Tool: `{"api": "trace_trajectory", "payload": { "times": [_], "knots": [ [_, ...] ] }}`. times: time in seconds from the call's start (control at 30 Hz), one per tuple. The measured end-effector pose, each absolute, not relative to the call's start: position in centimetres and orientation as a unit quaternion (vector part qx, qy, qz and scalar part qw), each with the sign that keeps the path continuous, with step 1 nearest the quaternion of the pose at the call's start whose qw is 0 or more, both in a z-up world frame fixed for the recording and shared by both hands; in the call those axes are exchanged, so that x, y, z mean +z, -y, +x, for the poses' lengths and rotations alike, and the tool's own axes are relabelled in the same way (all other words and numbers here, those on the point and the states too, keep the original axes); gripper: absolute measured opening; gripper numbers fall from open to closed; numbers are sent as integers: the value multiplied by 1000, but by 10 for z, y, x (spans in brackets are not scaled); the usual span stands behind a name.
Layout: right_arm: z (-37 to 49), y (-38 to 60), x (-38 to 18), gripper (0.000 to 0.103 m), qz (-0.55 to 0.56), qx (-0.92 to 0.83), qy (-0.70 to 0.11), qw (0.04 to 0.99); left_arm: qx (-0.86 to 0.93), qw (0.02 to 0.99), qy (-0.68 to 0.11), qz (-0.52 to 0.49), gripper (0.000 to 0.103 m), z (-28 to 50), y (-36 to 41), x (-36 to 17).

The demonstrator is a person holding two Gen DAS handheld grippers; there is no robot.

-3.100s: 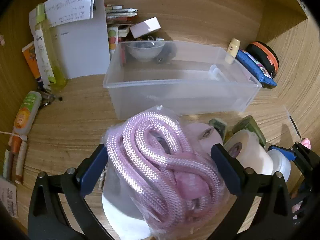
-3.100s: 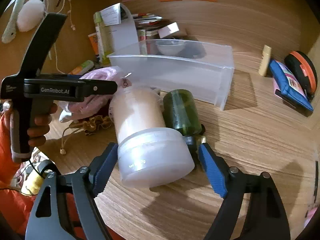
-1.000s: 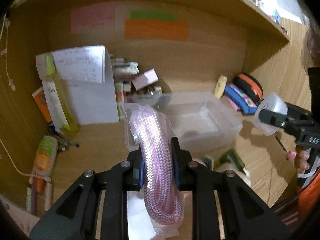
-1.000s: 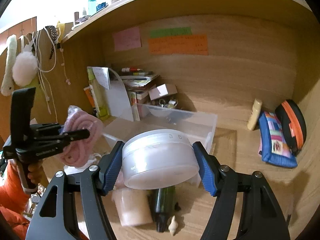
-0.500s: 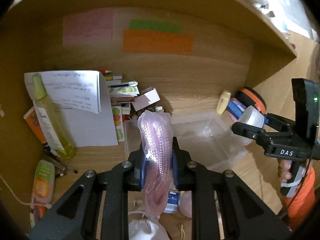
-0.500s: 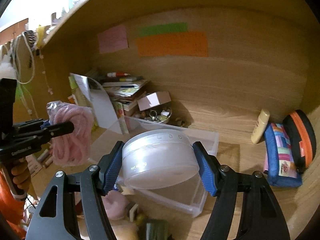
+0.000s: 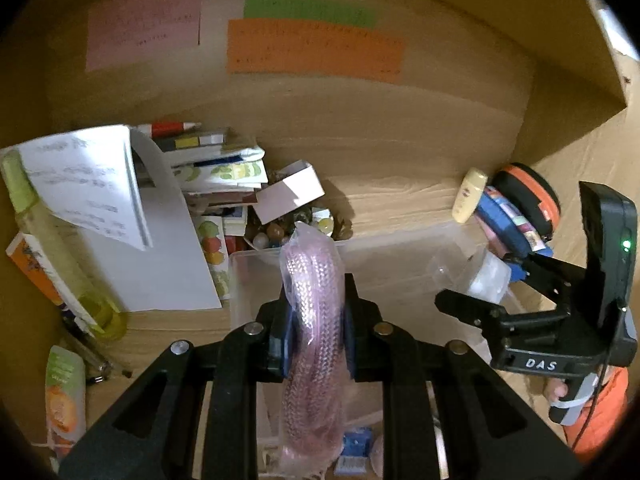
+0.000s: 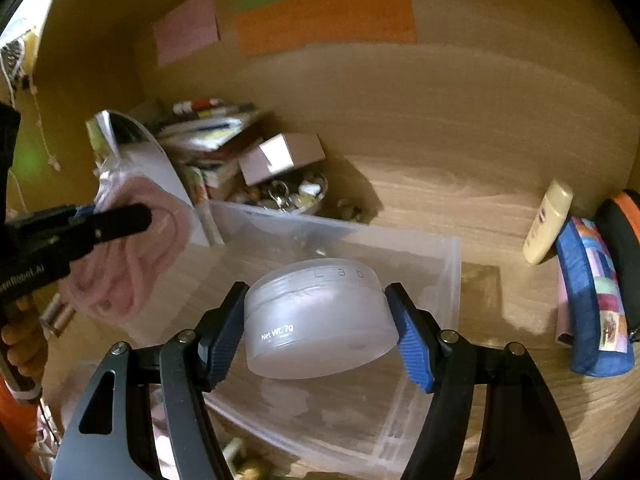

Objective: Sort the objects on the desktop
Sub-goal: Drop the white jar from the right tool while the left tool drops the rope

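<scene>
My left gripper (image 7: 315,312) is shut on a bagged coil of pink rope (image 7: 312,340) and holds it in the air over the left end of the clear plastic bin (image 7: 400,252). The rope also shows at the left of the right wrist view (image 8: 128,256). My right gripper (image 8: 320,320) is shut on a frosted white round jar (image 8: 320,320) and holds it above the middle of the bin (image 8: 448,280). In the left wrist view the jar (image 7: 490,276) sits over the bin's right end.
Behind the bin stand a bowl of trinkets (image 8: 284,196), a small white box (image 7: 290,192), stacked books (image 7: 212,168) and a white paper stand (image 7: 132,232). A yellow-green bottle (image 7: 52,248) is left. A cream tube (image 8: 548,220), blue pouch (image 8: 592,296) and orange-black case (image 7: 528,200) lie right.
Both grippers have moved forward and lower toward the bin, each still holding its object. The jar now hangs over the bin's inside and the rope over its left end.
</scene>
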State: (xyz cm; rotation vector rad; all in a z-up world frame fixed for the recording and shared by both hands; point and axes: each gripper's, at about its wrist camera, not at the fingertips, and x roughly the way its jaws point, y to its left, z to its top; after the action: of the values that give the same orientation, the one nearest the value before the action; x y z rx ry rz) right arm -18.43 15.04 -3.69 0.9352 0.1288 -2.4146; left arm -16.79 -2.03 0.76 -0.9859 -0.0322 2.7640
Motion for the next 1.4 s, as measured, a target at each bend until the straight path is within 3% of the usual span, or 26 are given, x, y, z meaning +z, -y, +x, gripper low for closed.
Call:
{"api": "trace_trajectory", "payload": {
  "times": [0.37,0.7,0.87,0.93,1.07,1.13,1.27,1.4],
  "knots": [
    [-202,-148,-60,66,379,-887,-54,260,915,107,21,-388,21,-201,19,-26],
    [-198,-138,-62,66,371,-892,-96,240,915,89,-36,-392,22,-197,1,-35],
    [-197,-137,-59,73,366,-894,-100,236,915,85,-39,-393,30,-196,4,-35],
    [-197,-138,-59,78,364,-896,-95,237,915,84,-32,-392,42,-196,6,-33],
    [-192,-138,-55,83,349,-903,-95,232,922,78,-33,-379,47,-190,6,-26],
    [-189,-139,-52,85,339,-908,-97,225,925,75,-30,-371,58,-186,7,-20],
    [-183,-141,-43,87,319,-917,-99,219,933,71,-29,-351,62,-173,11,-4],
    [-171,-144,-28,92,285,-930,-104,208,944,61,-30,-324,73,-155,14,14]
  ]
}}
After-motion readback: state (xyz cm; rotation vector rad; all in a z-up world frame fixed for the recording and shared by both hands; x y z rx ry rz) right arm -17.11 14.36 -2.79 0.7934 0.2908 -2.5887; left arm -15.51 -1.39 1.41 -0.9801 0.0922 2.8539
